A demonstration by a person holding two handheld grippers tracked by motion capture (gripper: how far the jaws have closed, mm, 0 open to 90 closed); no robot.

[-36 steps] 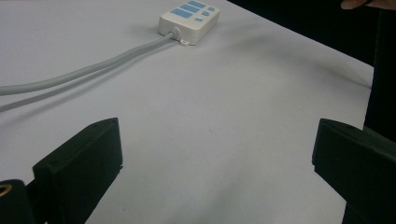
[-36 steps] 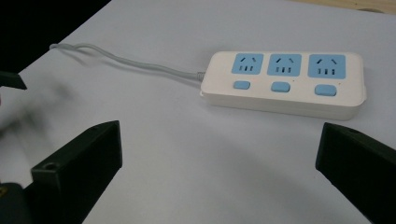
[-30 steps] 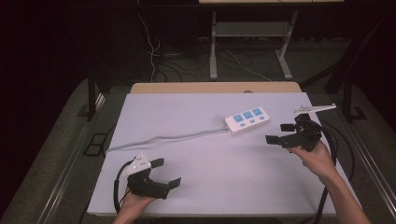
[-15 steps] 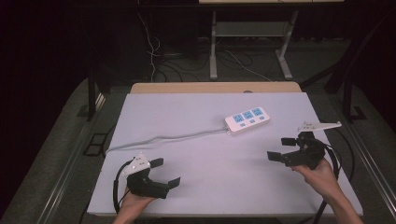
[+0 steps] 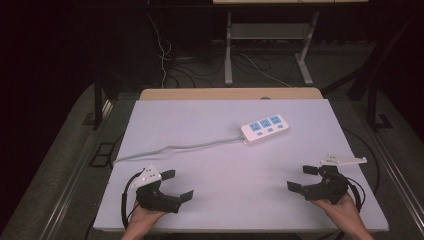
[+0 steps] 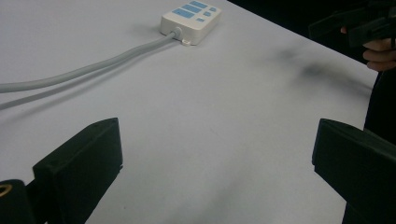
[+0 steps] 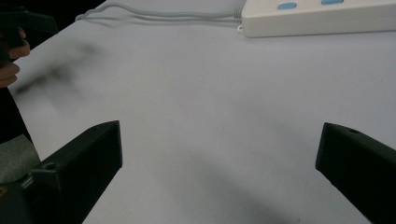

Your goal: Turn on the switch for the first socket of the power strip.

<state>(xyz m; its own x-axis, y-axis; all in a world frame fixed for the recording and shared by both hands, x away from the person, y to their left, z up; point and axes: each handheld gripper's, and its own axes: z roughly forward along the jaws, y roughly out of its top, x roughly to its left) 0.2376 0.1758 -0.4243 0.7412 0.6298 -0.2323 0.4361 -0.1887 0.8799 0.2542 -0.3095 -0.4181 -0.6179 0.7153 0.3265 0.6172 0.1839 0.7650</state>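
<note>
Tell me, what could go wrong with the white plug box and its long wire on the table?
The power strip has a grey cord that runs across the table and over its left edge, not far from the open left gripper. A sweep of that gripper might snag the cord and drag the strip. The open right gripper sits near the table's front right corner, so its trailing cable could catch on the edge.

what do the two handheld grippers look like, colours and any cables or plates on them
Both are black, with two blocky, flat-faced jaws each. The left gripper carries a pale grey three-cornered plate on top, and a black cable loops from its rear. The right gripper has the same kind of plate, and a black cable trails behind it. The hands holding them show no gloves or sleeves.
</note>
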